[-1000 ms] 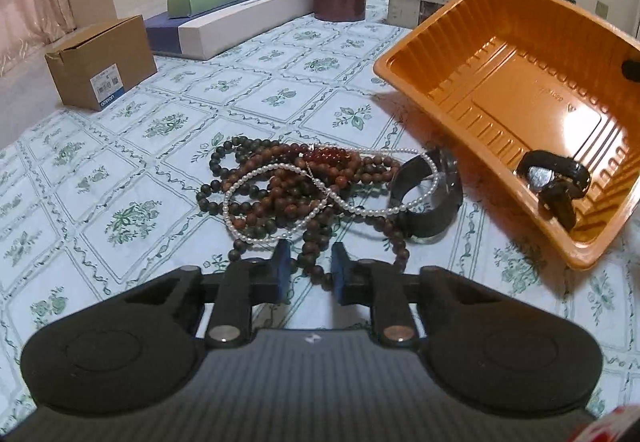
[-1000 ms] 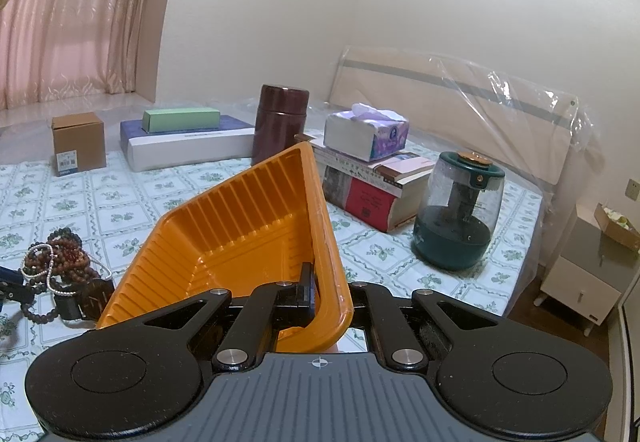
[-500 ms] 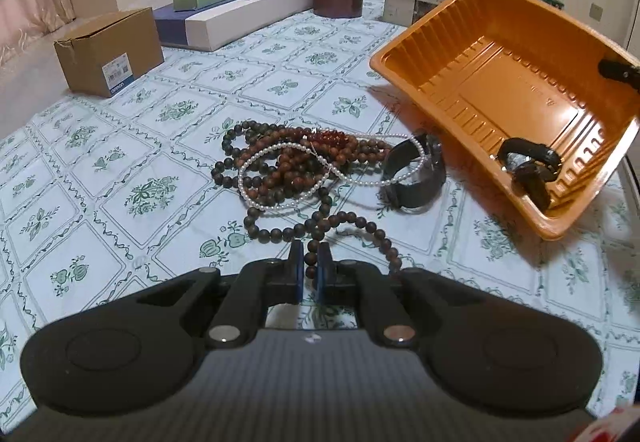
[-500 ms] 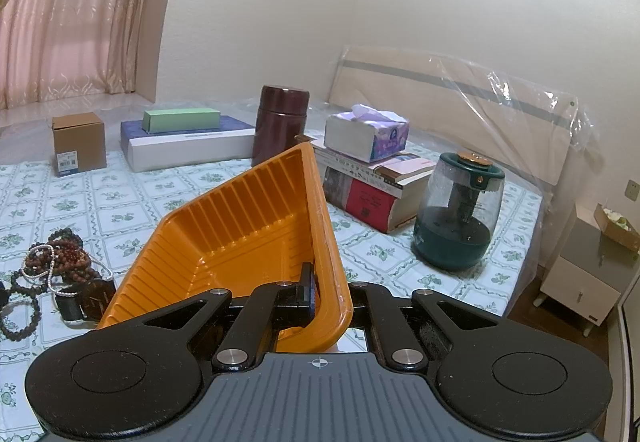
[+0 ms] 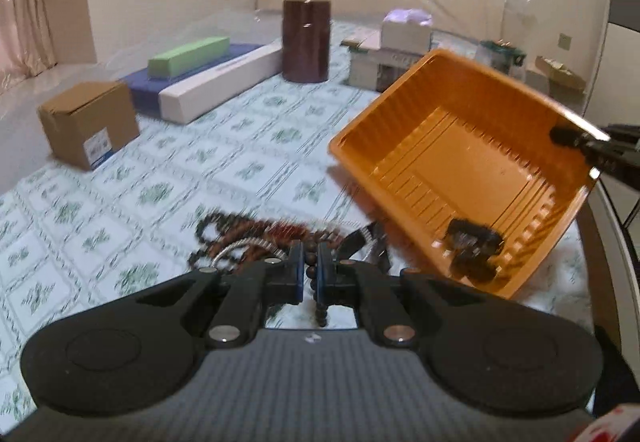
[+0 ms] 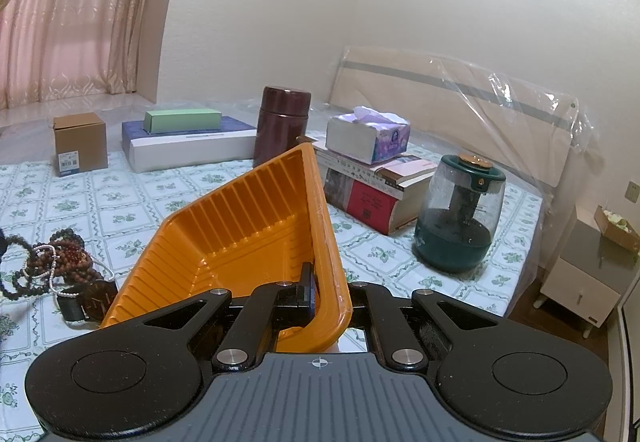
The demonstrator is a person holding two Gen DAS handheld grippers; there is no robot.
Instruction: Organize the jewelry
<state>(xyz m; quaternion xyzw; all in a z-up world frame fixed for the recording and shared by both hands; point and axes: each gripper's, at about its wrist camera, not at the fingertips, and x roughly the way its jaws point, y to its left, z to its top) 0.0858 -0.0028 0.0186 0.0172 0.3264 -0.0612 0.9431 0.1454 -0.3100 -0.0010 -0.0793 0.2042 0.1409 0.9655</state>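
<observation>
My left gripper is shut on a strand of dark wooden beads, and a short length of it hangs below the pads. Beyond the fingers a tangled jewelry pile of brown, red and pearl strands lies on the patterned cloth, blurred, beside a black watch. An orange tray is tilted up at the right, with a dark watch lying in its low corner. My right gripper is shut on the rim of the orange tray. The jewelry pile lies at the left in the right wrist view.
At the back stand a cardboard box, a green box on flat blue and white boxes, a brown canister and a tissue box on books. A green jar-like appliance sits at the right, a nightstand beyond it.
My left gripper closed on the dark bead strand and rose with it, pulling it up from the pile. The right gripper and the tray stayed still.
</observation>
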